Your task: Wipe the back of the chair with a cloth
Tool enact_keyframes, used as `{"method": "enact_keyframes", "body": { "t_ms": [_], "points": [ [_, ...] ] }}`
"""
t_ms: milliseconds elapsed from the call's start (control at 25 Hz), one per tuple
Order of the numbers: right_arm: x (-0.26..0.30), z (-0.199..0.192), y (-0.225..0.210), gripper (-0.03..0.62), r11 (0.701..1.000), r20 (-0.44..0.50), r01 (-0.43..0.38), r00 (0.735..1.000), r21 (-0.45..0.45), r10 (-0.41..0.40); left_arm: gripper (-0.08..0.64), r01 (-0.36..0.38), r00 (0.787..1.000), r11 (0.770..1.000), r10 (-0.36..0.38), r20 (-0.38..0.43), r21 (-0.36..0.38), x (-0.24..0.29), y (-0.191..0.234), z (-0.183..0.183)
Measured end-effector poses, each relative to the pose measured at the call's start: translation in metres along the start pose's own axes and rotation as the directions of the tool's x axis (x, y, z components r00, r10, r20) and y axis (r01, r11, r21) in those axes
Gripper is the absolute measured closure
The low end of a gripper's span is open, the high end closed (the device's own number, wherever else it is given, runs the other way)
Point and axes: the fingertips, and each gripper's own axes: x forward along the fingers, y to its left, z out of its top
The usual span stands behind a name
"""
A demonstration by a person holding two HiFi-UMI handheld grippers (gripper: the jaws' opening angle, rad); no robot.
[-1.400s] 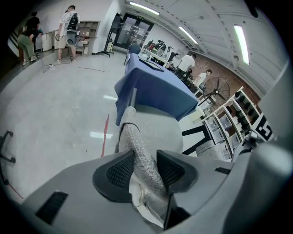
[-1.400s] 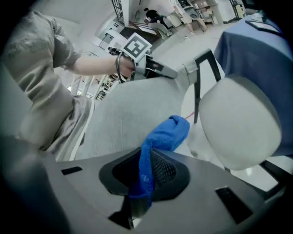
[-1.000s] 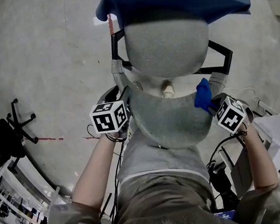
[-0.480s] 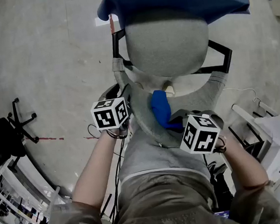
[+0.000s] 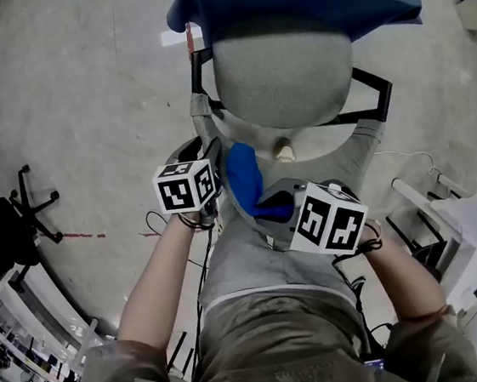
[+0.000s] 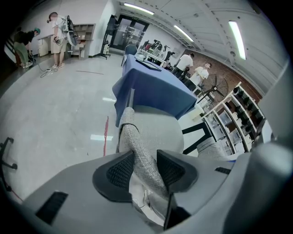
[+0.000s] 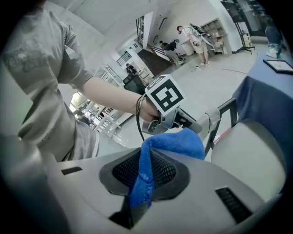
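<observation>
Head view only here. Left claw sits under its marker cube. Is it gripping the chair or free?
Observer: Left gripper view shows the left claw shut on a grey fabric-covered chair bar.
Operator: And the other one?
Observer: Right gripper view: the right claw pinches the blue cloth, a bunch poking past its tips.
Operator: Anyone close?
Observer: Left gripper view: people stand beyond the blue-covered table.

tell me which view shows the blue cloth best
The right gripper view: the blue cloth sits mid-frame, close up, pinched by the right gripper. The head view shows it smaller, from above. The left gripper view barely shows it.
</observation>
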Motion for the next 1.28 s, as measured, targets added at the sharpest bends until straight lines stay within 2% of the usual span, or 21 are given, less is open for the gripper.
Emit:
{"method": "enact_keyframes", "body": {
  "t_ms": [120, 240, 440, 520, 640, 720, 880, 1080, 1280],
  "points": [
    [-0.010, -0.016, 0.009, 0.523, 0.999, -0.015, -0.019, 1.000, 0.035, 0.019, 0.382, -0.002, 1.000, 1.000, 0.002, 0.006, -0.001, 0.000, 0.001, 0.001],
    [-0.022, -0.051, 0.015, 0.523, 0.996, -0.067, -0.006, 0.998, 0.092, 0.012, 0.382, -0.009, 1.000, 1.000, 0.009, 0.000, -0.004, -0.001, 0.002, -0.001],
    [-0.059, -0.114, 0.004, 0.523, 0.968, -0.140, 0.114, 0.987, 0.225, -0.083, 0.382, -0.025, 1.000, 1.000, 0.025, -0.010, 0.012, -0.002, 0.002, -0.002],
    [-0.076, -0.134, -0.007, 0.523, 0.947, -0.186, 0.200, 0.970, 0.253, -0.155, 0.382, -0.024, 1.000, 1.000, 0.025, -0.013, 0.015, -0.003, 0.002, -0.001],
    [-0.096, -0.160, -0.025, 0.523, 0.906, -0.289, 0.342, 0.919, 0.249, -0.268, 0.382, -0.026, 0.999, 1.000, 0.027, -0.019, 0.011, -0.007, 0.003, 0.000],
    [-0.100, -0.167, -0.027, 0.523, 0.895, -0.315, 0.372, 0.904, 0.247, -0.288, 0.388, -0.033, 0.999, 0.999, 0.033, -0.024, 0.009, -0.010, 0.002, -0.002],
    [-0.089, -0.153, -0.017, 0.523, 0.913, -0.288, 0.331, 0.922, 0.240, -0.258, 0.404, -0.038, 0.999, 0.999, 0.039, -0.031, 0.039, -0.012, -0.002, -0.003],
    [-0.056, -0.104, 0.007, 0.523, 0.942, -0.145, 0.220, 0.971, 0.253, -0.188, 0.420, -0.042, 0.998, 0.997, 0.045, -0.043, 0.065, -0.020, -0.004, -0.003],
    [-0.033, -0.048, 0.018, 0.523, 0.961, -0.024, 0.195, 0.981, 0.195, -0.194, 0.431, -0.049, 0.997, 0.995, 0.053, -0.047, 0.085, -0.037, -0.004, -0.005]
  ]
}}
